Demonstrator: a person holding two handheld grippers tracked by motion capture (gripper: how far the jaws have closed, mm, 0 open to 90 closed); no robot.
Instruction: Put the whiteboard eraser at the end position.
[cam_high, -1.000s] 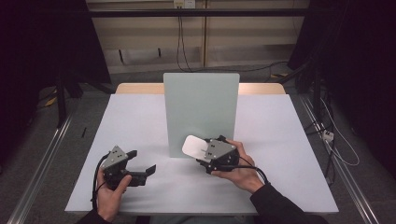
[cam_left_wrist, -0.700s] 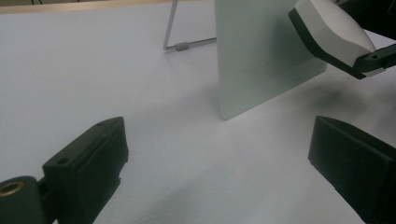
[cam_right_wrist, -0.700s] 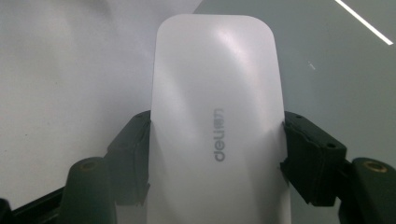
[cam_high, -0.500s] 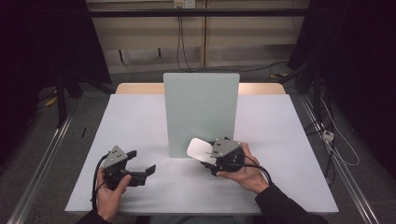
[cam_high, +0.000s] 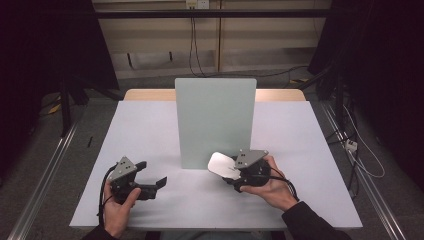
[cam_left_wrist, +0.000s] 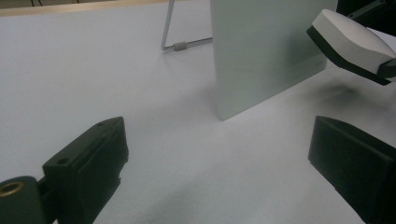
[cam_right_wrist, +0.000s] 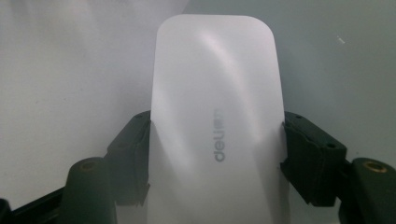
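Right gripper (cam_high: 231, 172) is clamped on the white mouse (cam_high: 221, 164), jaws pressing both long sides, holding it above the table (cam_high: 310, 150) just in front of the upright panel (cam_high: 215, 120). Left gripper (cam_high: 156, 184) has its jaws wide apart, gripping nothing, low over the table, well apart from the mouse.

- The table (cam_high: 150, 125) carries a pale, plain white cover, with a strip of bare wooden top showing along its far edge.
- An upright grey-green panel (cam_high: 215, 120) stands on the table, its foot just ahead of the right gripper (cam_high: 231, 172) and ahead and to the right of the left gripper (cam_high: 157, 182).
- In the left gripper view a thin wire stand (cam_left_wrist: 180, 44) rests on the cover behind the panel, propping it up.
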